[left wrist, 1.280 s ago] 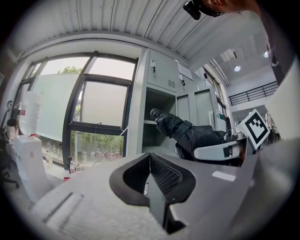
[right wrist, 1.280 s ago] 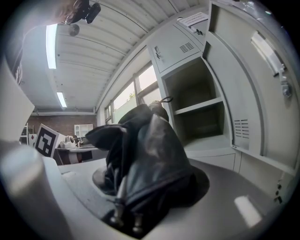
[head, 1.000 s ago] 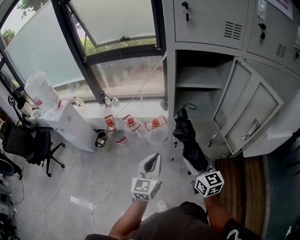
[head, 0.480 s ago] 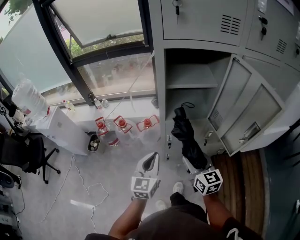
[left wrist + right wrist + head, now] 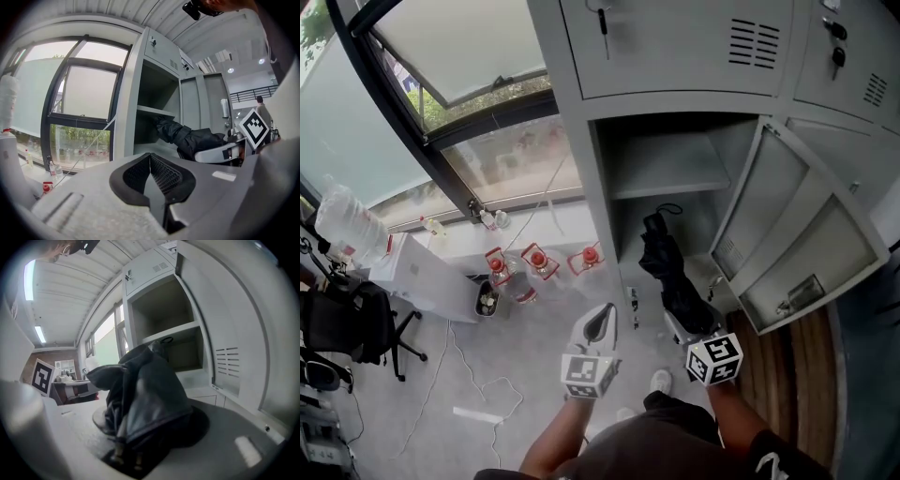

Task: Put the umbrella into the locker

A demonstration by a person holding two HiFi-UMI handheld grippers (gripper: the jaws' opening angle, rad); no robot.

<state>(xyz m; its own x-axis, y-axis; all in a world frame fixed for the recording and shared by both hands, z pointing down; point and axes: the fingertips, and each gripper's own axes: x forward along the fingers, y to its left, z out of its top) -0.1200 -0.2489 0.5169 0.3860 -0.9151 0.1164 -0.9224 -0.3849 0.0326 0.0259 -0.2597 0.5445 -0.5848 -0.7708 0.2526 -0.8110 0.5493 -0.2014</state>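
Note:
A folded black umbrella (image 5: 668, 272) sticks out ahead of my right gripper (image 5: 686, 323), which is shut on its lower end; its strap loop reaches into the mouth of the open grey locker (image 5: 623, 248). In the right gripper view the umbrella (image 5: 143, 394) fills the space between the jaws, with the locker's shelf (image 5: 176, 332) beyond it. My left gripper (image 5: 602, 323) hovers to the left of the umbrella, shut and empty. In the left gripper view its jaws meet (image 5: 151, 174), and the umbrella (image 5: 187, 136) points at the locker.
The locker door (image 5: 792, 225) stands open to the right. A shelf (image 5: 670, 169) splits the compartment. Red-handled water bottles (image 5: 537, 262) stand on the floor by the window, with a white box (image 5: 427, 272), a black chair (image 5: 352, 323) and loose cables (image 5: 487, 380) further left.
Both grippers have moved forward toward the locker. The open compartment now sits larger and nearer the middle of the head view, and the umbrella's tip is closer to its mouth.

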